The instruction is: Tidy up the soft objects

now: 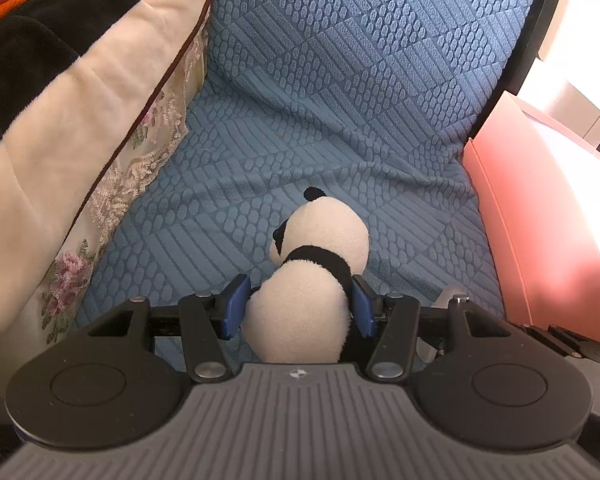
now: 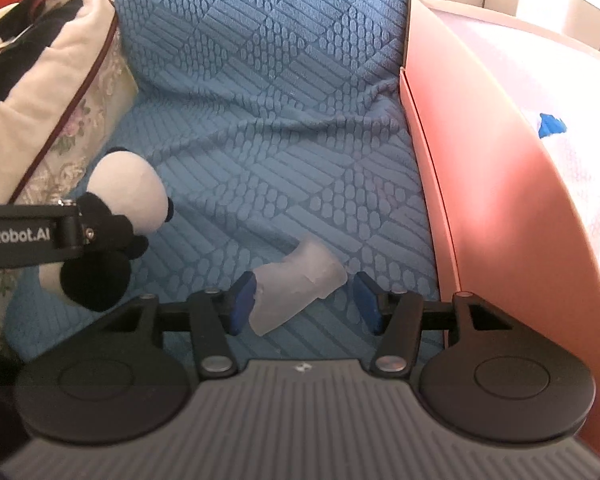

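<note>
My left gripper point(image 1: 298, 308) is shut on a black-and-white plush panda point(image 1: 312, 272), its blue pads pressing the panda's body just above the blue sofa seat point(image 1: 220, 208). The right wrist view shows the panda point(image 2: 124, 196) at the left, held by the left gripper's fingers point(image 2: 76, 232). My right gripper point(image 2: 306, 302) is open around a pale translucent soft piece point(image 2: 296, 284) lying on the seat; the left pad touches it, the right pad stands apart from it.
A pink box point(image 2: 480, 160) stands at the right on the seat, with blue-and-white things inside point(image 2: 556, 128); it also shows in the left wrist view point(image 1: 532, 220). Floral cushions and a blanket point(image 1: 60, 120) are piled at the left. The blue backrest point(image 1: 360, 40) rises behind.
</note>
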The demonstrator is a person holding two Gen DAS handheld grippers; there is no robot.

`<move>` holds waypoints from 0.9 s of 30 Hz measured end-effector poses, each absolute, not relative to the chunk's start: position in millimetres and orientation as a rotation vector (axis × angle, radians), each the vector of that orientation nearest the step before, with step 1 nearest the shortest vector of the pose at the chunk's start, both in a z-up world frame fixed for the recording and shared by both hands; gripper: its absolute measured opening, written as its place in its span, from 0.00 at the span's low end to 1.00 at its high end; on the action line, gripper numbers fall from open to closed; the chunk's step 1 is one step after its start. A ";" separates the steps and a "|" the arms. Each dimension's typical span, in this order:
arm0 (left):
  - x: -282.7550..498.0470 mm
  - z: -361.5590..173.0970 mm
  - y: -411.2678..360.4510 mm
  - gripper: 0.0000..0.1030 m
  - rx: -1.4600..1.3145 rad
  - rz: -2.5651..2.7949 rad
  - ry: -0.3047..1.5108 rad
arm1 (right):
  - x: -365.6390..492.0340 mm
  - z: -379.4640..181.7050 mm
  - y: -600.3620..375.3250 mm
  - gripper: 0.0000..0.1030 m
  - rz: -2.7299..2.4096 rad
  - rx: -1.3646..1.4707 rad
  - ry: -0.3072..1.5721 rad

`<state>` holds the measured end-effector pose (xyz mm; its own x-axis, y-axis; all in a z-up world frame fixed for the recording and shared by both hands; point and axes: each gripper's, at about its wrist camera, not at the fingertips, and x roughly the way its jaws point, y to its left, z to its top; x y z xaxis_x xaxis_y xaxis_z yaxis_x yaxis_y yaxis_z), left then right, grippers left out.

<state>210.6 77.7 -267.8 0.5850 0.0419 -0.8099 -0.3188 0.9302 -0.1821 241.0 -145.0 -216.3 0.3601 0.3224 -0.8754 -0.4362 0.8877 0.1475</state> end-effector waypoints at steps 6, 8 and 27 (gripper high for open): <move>211.2 -267.0 77.8 0.58 -0.330 0.214 0.926 | 239.8 -216.6 -140.0 0.36 0.513 -0.124 1.081; 211.1 -266.9 78.0 0.58 -0.331 0.214 0.925 | 240.2 -213.9 -139.9 0.25 0.512 -0.130 1.063; 202.5 -261.3 79.1 0.58 -0.335 0.206 0.902 | 240.2 -198.5 -158.5 0.05 0.544 -0.059 1.049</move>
